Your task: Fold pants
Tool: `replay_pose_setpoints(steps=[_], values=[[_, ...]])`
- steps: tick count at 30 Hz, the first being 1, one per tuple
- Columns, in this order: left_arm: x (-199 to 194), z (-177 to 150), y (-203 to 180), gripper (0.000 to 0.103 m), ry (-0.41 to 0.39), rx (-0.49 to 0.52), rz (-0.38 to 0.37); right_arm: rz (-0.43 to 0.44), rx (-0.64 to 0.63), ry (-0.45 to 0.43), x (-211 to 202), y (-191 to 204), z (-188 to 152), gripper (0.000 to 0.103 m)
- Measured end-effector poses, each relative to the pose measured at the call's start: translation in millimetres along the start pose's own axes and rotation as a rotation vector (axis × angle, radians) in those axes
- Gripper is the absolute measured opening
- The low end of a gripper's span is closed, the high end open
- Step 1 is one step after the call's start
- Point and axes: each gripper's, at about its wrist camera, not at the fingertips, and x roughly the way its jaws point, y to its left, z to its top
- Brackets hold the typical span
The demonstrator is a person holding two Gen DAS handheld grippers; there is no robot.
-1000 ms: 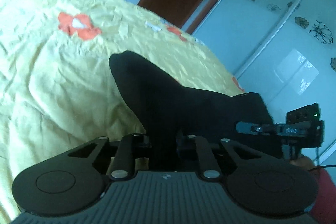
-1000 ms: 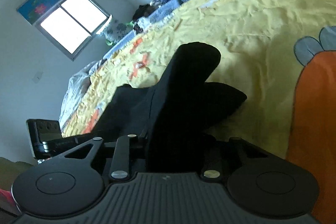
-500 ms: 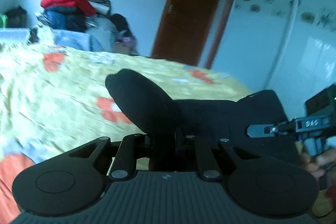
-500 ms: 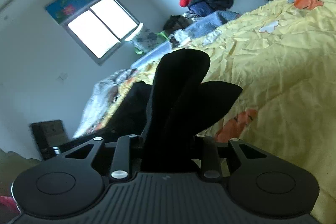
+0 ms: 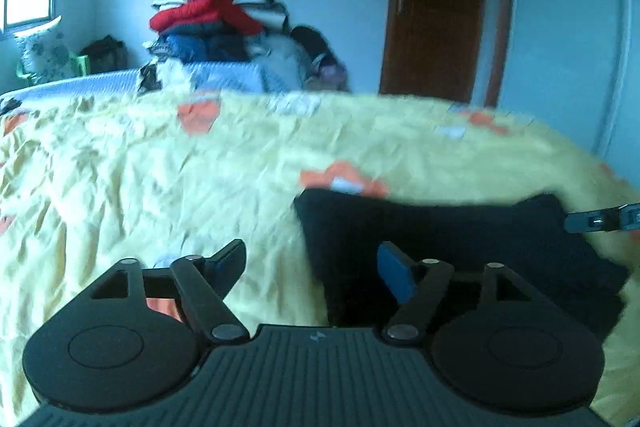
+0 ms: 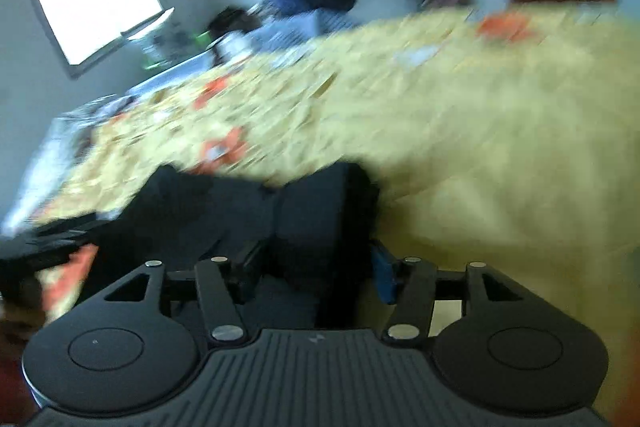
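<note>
Left tool [image 5: 316,267]: jaws opening, nothing between them; pants [image 5: 460,235] lie folded on the bed [image 5: 160,179] just ahead to its right. Right tool [image 6: 316,267]: jaws opening, pants [image 6: 312,211] fabric between them, contact unclear through blur. Beyond, clothes pile [image 5: 212,19] and door [image 5: 436,3].

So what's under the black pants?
The black pants lie on the yellow bedspread, which shows all around them. The patch right beneath them is covered, so anything there stays hidden.
</note>
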Motion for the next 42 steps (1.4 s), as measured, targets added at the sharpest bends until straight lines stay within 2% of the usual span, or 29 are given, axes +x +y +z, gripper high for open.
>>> replay_pose_setpoints(steps=[1, 2, 3, 4, 6, 8, 10, 11, 13, 15, 18, 22, 24, 27, 30, 33, 35, 39, 42], values=[[-4, 5, -4, 0.093, -0.003, -0.012, -0.036, -0.075, -0.052, -0.043, -9, 8, 1, 0.057], [-6, 8, -9, 0.097, 0.001, -0.017, -0.079, -0.121, -0.104, -0.080, -15, 18, 4, 0.057], [-6, 9, -15, 0.099, 0.009, -0.014, -0.118, -0.123, -0.148, -0.112, -19, 29, 7, 0.057], [-5, 9, -24, 0.099, 0.022, -0.002, -0.154, -0.088, -0.185, -0.127, -20, 40, 9, 0.057], [-1, 3, -42, 0.099, 0.048, 0.045, -0.189, -0.014, -0.264, -0.099, -11, 61, 10, 0.056], [11, -10, -56, 0.099, 0.096, 0.111, -0.154, -0.006, -0.345, -0.030, 7, 79, 4, 0.056], [29, -27, -61, 0.100, 0.151, 0.154, -0.115, -0.061, -0.398, 0.047, 32, 82, -7, 0.057], [32, -32, -59, 0.101, 0.151, 0.155, -0.110, -0.082, -0.410, 0.048, 40, 80, -11, 0.064], [24, -34, -55, 0.096, 0.128, 0.130, -0.111, -0.101, -0.364, 0.030, 40, 74, -13, 0.065], [11, -30, -56, 0.097, 0.111, 0.136, -0.090, -0.102, -0.320, 0.016, 24, 75, -11, 0.066], [-14, -32, -57, 0.099, 0.042, 0.128, -0.081, -0.043, -0.318, -0.011, -5, 83, -20, 0.066], [0, -50, -60, 0.103, 0.127, 0.136, -0.069, -0.039, -0.336, 0.032, -5, 97, -40, 0.068], [2, -54, -57, 0.103, 0.110, 0.098, -0.062, -0.057, -0.331, 0.027, 1, 95, -51, 0.073], [-10, -44, -56, 0.102, 0.111, 0.067, -0.045, -0.065, -0.281, 0.017, -4, 95, -48, 0.074], [-24, -46, -54, 0.102, 0.082, 0.051, -0.051, -0.076, -0.297, 0.001, -16, 105, -51, 0.075], [-16, -58, -56, 0.103, 0.116, 0.079, -0.028, -0.094, -0.315, 0.007, -17, 108, -66, 0.080], [-14, -63, -52, 0.103, 0.112, 0.041, -0.027, -0.099, -0.310, -0.003, -13, 106, -73, 0.084], [-23, -56, -47, 0.103, 0.133, -0.002, -0.023, -0.124, -0.287, -0.009, -17, 111, -72, 0.085], [-41, -58, -50, 0.103, 0.112, 0.003, -0.009, -0.099, -0.210, -0.016, -32, 114, -72, 0.099]])
